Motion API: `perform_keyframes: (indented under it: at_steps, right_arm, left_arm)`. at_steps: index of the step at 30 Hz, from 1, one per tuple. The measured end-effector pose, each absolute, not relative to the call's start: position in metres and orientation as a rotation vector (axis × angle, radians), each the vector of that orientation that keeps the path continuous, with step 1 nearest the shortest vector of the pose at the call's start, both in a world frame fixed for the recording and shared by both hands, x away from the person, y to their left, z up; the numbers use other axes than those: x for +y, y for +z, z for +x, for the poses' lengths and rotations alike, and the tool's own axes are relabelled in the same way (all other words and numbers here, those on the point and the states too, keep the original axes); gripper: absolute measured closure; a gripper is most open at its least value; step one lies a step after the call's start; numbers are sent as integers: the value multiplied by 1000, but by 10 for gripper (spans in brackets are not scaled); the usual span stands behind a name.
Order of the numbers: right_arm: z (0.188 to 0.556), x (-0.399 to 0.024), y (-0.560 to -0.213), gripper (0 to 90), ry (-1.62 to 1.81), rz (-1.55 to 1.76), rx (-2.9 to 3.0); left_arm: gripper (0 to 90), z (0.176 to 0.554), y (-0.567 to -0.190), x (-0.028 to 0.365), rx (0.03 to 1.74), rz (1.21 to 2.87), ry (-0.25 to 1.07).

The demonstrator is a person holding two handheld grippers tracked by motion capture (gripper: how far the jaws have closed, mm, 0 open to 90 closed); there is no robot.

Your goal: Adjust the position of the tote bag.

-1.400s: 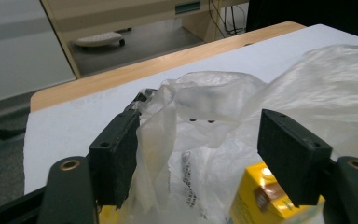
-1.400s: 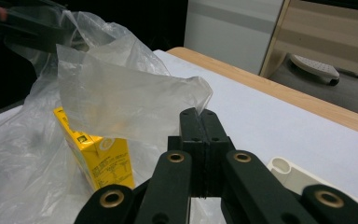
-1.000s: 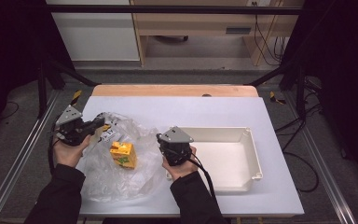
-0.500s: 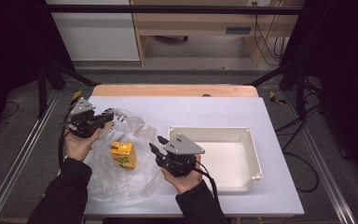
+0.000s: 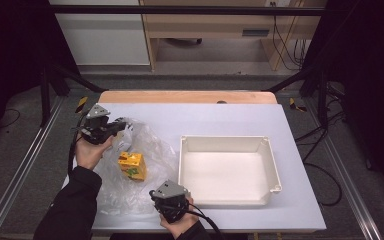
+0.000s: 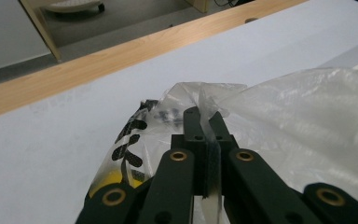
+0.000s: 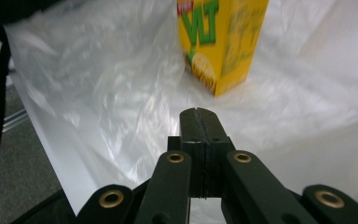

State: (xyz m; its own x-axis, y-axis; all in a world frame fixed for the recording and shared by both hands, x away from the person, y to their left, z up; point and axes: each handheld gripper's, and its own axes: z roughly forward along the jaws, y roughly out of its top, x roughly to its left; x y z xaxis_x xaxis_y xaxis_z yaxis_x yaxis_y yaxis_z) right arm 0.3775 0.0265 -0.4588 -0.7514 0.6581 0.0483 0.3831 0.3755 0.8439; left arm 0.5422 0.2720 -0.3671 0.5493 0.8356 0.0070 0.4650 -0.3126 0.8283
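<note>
On the table, yellow carton (image 5: 132, 165) inside clear plastic bag (image 5: 145, 145), white tray (image 5: 184, 165) beside it

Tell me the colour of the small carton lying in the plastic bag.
The carton is yellow with green lettering, clearest in the right gripper view.
</note>
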Motion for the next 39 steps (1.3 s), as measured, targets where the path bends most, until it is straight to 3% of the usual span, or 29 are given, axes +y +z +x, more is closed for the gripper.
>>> perform_keyframes:
  at_steps: [13, 26, 35, 39]
  right_arm:
    - [375, 34, -484, 900, 1230, 927, 2436]
    - [375, 30, -492, 900, 1247, 939, 2441]
    - [375, 29, -493, 900, 1255, 943, 2441]
    - [374, 26, -486, 868, 1307, 924, 2407]
  left_arm:
    - [900, 576, -406, 273, 1127, 2040, 461]
    - [900, 583, -461, 296, 1260, 2026, 371]
    - [898, 581, -470, 298, 1299, 2048, 338]
    - [752, 572, -456, 300, 1284, 2011, 374]
